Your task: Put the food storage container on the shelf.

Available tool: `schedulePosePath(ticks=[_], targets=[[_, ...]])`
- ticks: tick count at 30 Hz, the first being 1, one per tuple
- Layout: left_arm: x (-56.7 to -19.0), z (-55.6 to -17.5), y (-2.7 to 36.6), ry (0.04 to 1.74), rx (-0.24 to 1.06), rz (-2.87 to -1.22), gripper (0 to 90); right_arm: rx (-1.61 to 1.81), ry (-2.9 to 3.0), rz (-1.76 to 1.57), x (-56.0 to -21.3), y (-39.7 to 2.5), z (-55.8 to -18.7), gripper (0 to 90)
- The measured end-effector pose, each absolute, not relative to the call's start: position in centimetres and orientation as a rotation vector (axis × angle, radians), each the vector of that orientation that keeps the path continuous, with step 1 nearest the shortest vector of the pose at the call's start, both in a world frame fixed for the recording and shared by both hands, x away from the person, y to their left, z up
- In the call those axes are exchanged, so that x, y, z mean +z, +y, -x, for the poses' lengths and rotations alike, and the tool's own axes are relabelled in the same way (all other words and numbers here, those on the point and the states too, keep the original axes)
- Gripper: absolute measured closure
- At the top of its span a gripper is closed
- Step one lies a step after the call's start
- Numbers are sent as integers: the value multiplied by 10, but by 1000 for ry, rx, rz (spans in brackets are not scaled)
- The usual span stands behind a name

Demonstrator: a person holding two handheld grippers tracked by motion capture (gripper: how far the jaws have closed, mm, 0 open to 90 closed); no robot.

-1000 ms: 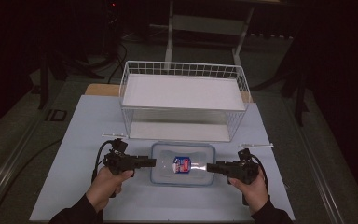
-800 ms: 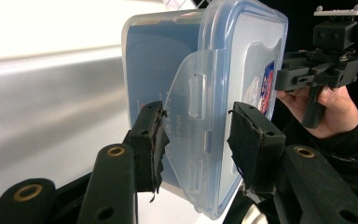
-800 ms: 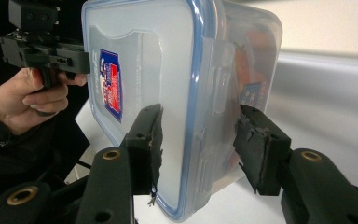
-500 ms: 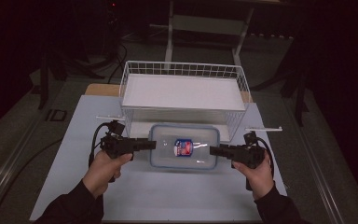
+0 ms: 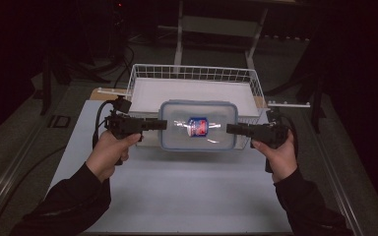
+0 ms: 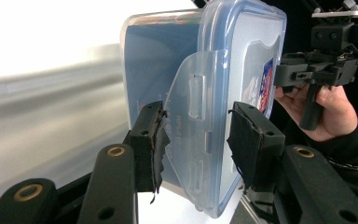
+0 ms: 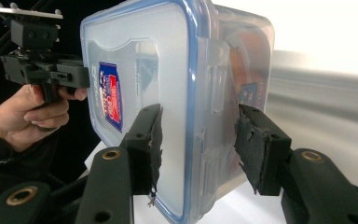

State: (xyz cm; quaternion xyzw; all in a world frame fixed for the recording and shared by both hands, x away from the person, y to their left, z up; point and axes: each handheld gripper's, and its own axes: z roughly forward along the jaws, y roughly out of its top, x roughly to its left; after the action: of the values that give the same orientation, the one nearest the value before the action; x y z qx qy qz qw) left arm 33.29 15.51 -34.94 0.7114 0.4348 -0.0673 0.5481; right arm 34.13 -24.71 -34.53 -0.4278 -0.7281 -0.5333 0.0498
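In the high view, the container (image 5: pixel 199 126) is being held above the table (image 5: pixel 187 191), just at six o'clock of the wire basket (image 5: pixel 197 81), by the left gripper (image 5: pixel 163 125) and right gripper (image 5: pixel 229 129). In the left gripper view, its side latch (image 6: pixel 196 135) is being clamped. In the right gripper view, the opposite lidded edge is being clamped.
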Motion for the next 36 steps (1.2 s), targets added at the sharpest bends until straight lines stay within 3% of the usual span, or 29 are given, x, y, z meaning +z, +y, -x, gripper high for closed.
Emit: schedulePosePath(ticks=[13, 36], targets=[[-319, -372, 155, 1045, -128, -1662, 558, -1658, -2208, 1324, -315, -245, -382, 517], [-319, -423, 156, 1129, -128, -1603, 537, -1620, -2152, 1418, -309, -239, -435, 508]])
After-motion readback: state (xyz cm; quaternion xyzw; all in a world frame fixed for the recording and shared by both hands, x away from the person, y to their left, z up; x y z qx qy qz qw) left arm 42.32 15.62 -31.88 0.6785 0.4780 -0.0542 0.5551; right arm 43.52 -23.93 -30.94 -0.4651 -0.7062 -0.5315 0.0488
